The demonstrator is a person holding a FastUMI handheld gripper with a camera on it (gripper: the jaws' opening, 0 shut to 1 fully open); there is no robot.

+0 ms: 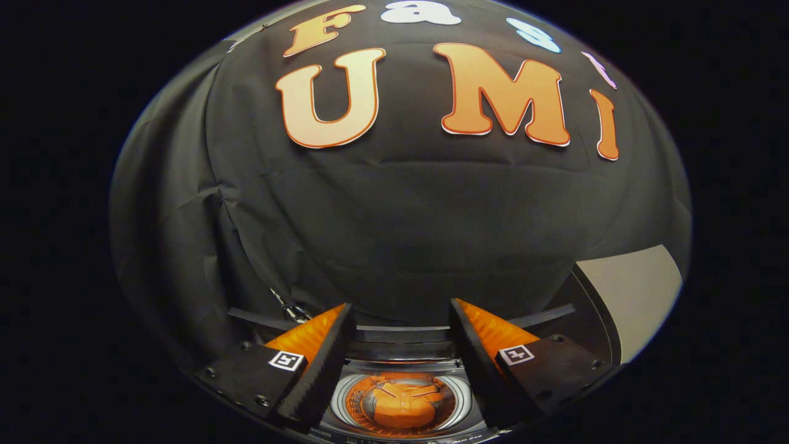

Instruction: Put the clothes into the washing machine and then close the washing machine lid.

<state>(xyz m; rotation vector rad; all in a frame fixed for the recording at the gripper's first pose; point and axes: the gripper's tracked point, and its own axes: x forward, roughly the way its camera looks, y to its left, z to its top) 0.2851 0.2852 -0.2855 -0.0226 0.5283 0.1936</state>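
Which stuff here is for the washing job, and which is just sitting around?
For the job:
washing machine, lid not shut
orange clothes inside its drum
claw, open, holding nothing, above the drum

Just around:
black cloth wall
pale panel beside the machine

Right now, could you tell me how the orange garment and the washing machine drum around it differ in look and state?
The orange garment is soft and crumpled in a heap; the washing machine drum is a rigid, shiny metal ring. The garment lies inside, while the drum surrounds it and stands open at the top. Both sit below the gap between the open fingers of the gripper, which hold nothing.
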